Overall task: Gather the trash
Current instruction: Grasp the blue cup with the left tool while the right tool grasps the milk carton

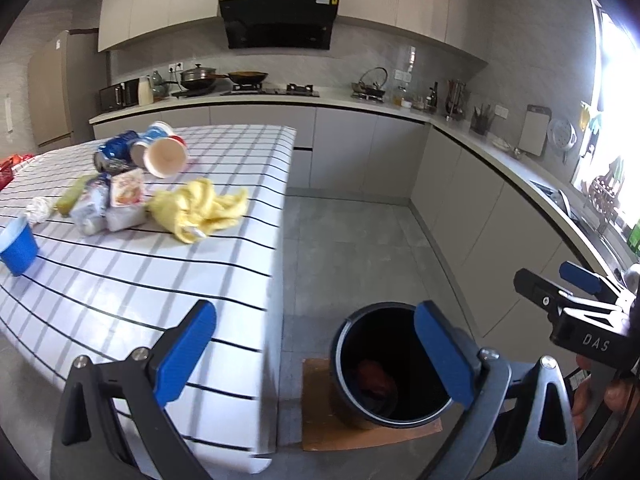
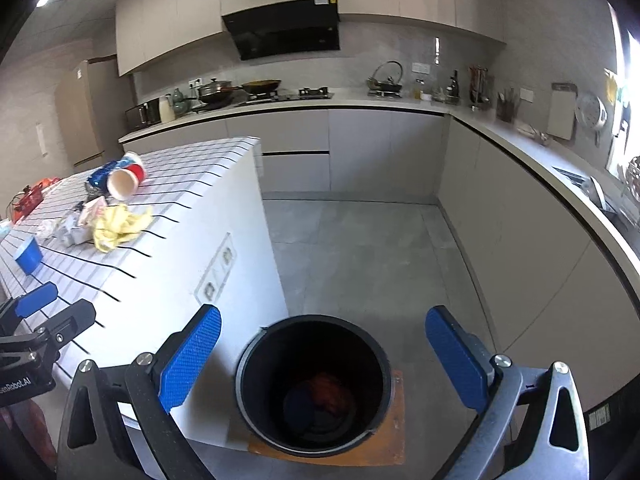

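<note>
Trash (image 1: 132,184) lies in a loose heap on the checked surface (image 1: 132,292), toward its far end: a tipped paper cup (image 1: 166,156), a crushed blue can (image 1: 116,152), small cartons (image 1: 126,200), a crumpled yellow cloth (image 1: 200,208), a wad of tissue (image 1: 38,210). A blue cup (image 1: 18,246) stands apart, nearer the edge.

Black bin (image 2: 314,386) sits on the floor on a brown mat (image 2: 394,440), just beside the surface's end; handy for a short carry. Something red-orange and something dark already lie at its bottom.

Left gripper (image 1: 316,354): jaws wide, nothing between them, over the surface's corner and the bin.
Right gripper (image 2: 324,364): jaws wide, empty, above the bin's mouth.

Judgement: both look freshly emptied, and most of the heap remains. Next reach goes back to the pile; the cup may roll.
</note>
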A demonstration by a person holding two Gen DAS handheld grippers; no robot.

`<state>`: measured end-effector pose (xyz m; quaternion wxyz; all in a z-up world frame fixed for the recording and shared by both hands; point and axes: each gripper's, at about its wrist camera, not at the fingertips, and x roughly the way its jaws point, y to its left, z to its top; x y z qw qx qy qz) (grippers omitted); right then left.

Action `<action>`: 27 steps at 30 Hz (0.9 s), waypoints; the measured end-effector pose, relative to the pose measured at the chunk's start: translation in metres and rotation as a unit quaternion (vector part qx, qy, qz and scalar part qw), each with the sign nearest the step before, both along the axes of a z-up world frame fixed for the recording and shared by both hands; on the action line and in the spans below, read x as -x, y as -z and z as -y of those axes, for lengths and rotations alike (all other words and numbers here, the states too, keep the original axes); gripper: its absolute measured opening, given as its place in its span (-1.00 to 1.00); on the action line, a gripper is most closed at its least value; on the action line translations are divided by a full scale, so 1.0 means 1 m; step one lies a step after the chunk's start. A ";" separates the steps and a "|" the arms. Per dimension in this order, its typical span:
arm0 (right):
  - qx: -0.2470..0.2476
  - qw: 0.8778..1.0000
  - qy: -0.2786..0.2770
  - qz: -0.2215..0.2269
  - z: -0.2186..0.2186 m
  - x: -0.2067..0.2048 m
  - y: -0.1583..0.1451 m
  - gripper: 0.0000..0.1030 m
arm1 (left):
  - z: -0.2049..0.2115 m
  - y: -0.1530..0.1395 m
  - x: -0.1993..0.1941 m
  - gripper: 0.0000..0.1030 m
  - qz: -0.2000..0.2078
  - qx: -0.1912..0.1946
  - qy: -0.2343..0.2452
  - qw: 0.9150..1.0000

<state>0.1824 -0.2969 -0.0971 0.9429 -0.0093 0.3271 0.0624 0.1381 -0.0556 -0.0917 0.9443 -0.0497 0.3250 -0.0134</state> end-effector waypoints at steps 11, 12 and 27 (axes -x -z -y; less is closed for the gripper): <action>0.012 0.999 -0.050 0.003 -0.098 0.006 -0.019 1.00 | -0.090 -0.011 0.022 0.95 0.017 0.002 -0.053 0.998; 0.009 0.998 -0.059 0.002 -0.107 0.007 -0.020 1.00 | -0.098 -0.012 0.024 0.95 0.018 0.002 -0.059 0.998; 0.001 0.990 -0.140 0.015 -0.239 0.008 -0.032 0.99 | -0.238 -0.012 0.047 0.95 0.028 -0.009 -0.152 0.988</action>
